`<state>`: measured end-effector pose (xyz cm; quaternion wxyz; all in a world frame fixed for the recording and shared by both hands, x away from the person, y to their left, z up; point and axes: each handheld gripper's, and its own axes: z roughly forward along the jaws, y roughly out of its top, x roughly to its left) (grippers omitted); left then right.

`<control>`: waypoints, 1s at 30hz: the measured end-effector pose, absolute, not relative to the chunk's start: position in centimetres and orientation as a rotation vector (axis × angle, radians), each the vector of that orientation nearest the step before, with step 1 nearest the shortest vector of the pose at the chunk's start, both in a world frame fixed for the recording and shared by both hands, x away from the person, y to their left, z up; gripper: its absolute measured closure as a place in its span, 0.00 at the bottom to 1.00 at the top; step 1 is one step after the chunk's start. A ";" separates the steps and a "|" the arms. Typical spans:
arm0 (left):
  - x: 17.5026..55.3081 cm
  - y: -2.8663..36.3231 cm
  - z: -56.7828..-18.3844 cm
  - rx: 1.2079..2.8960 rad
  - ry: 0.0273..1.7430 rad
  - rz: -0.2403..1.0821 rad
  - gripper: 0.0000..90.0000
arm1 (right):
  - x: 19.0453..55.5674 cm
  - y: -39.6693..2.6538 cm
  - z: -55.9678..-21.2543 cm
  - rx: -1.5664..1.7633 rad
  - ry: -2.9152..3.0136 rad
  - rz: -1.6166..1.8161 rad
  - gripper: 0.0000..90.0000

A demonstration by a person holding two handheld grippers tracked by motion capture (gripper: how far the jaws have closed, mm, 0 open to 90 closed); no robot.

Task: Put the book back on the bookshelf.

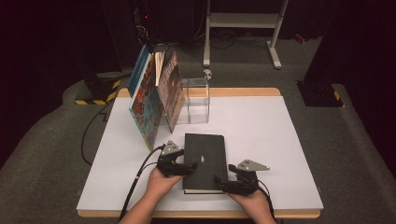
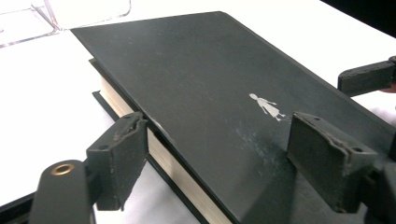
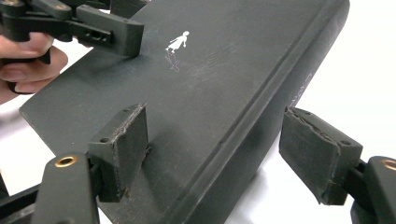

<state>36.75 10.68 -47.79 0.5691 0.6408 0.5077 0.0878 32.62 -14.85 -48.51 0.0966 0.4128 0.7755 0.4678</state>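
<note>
Both grippers bracket the black hardcover book (image 1: pixel 204 161) lying flat near the table's (image 1: pixel 261 140) front edge. Left gripper (image 2: pixel 233 154) straddles its page edge, jaws wide, one under the lifted cover. Right gripper (image 3: pixel 229 154) spans the spine, pads not pressing. Upright books (image 1: pixel 156 95) lean against a clear acrylic box (image 1: pixel 196 100); bare tabletop right.

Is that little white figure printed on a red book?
No, the small white figure sits on the cover of a black book that lies flat on the white table.
</note>
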 end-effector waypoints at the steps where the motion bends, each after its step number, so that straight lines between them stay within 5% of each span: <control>1: 36.8 10.8 -47.8 1.505 1.192 0.204 0.26 | 32.6 -14.8 -48.5 1.223 2.297 1.386 0.26; 30: 38.4 10.5 -47.0 1.467 1.200 0.194 0.35 | 32.6 -14.9 -48.5 1.224 2.290 1.414 0.26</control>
